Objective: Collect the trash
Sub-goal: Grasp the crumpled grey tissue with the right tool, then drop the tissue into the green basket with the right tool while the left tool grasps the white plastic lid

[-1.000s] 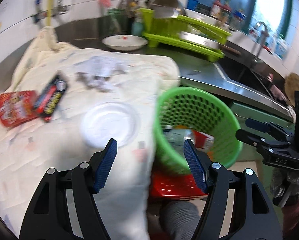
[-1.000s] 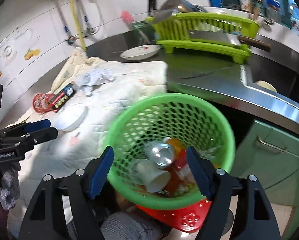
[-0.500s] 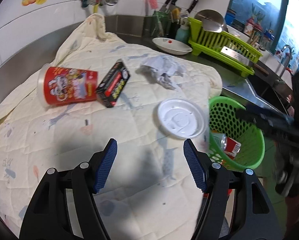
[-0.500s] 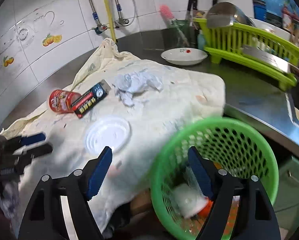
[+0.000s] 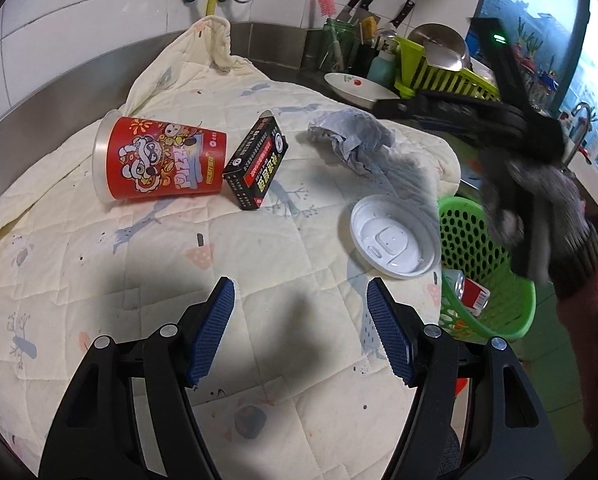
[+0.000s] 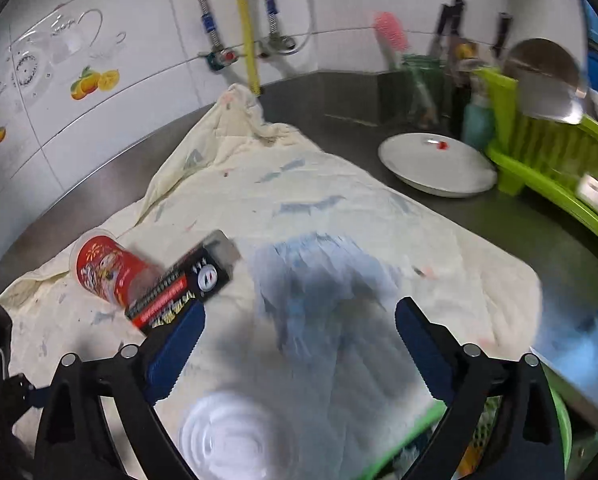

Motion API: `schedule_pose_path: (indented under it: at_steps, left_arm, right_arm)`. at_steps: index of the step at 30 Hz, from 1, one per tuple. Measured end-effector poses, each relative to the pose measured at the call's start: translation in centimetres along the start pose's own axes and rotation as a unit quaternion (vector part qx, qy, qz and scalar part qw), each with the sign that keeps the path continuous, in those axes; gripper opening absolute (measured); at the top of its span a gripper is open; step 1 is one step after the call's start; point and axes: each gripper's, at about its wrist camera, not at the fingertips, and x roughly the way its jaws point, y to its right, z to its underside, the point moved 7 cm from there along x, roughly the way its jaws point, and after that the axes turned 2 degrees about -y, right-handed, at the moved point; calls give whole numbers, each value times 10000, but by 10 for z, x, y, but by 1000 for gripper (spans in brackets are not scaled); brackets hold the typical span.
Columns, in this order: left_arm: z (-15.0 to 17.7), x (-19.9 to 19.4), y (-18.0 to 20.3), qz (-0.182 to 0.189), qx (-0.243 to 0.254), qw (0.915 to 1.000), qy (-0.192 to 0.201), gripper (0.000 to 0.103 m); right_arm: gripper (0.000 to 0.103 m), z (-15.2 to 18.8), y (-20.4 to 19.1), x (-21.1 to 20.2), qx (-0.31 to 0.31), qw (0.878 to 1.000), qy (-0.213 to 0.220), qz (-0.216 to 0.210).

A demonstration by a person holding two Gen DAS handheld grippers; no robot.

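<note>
the right gripper (image 6: pixel 299 340), jaws just opened wide and empty, hung above the crumpled paper (image 5: pixel 351 140) beyond the white lid (image 5: pixel 395 236), ready to straddle it. the left gripper (image 5: pixel 299 328) waited, half open and empty, before the lid, beside which the green basket (image 5: pixel 483 248) stood for short drops.

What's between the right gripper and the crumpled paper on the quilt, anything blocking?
Nothing visible. The right gripper, jaws just opened wide and empty, faces the crumpled paper directly. The black box lies to the left and the white lid nearer, both off the line.

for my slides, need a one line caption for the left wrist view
Open left gripper over a quilted cloth with red cup, black box, crumpled tissue, white lid.
</note>
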Motion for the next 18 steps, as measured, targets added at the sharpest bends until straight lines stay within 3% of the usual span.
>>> schedule_pose_path:
  at_steps: [7, 13, 14, 15, 16, 18]
  left_arm:
    - [-2, 7, -6, 65, -86, 9999, -75, 68]
    - [-7, 18, -1, 70, -18, 9999, -145, 68]
    - [-8, 19, 0, 76, 1, 9999, -142, 68]
    - [-10, 21, 2, 86, 24, 9999, -148, 68]
    - [-11, 23, 5, 109, 46, 9998, -152, 67]
    - [-14, 26, 9, 120, 71, 9998, -150, 66]
  right_arm:
    - [94, -21, 3, 57, -266, 9989, -364, -130]
    - [93, -12, 13, 99, -385, 9967, -703, 99]
    - [90, -10, 14, 102, -378, 9966, -728, 89]
    - [77, -7, 14, 104, -365, 9964, -765, 58]
    - [72, -5, 15, 105, -310, 9963, -801, -1]
    - [67, -2, 16, 103, -246, 9969, -744, -69]
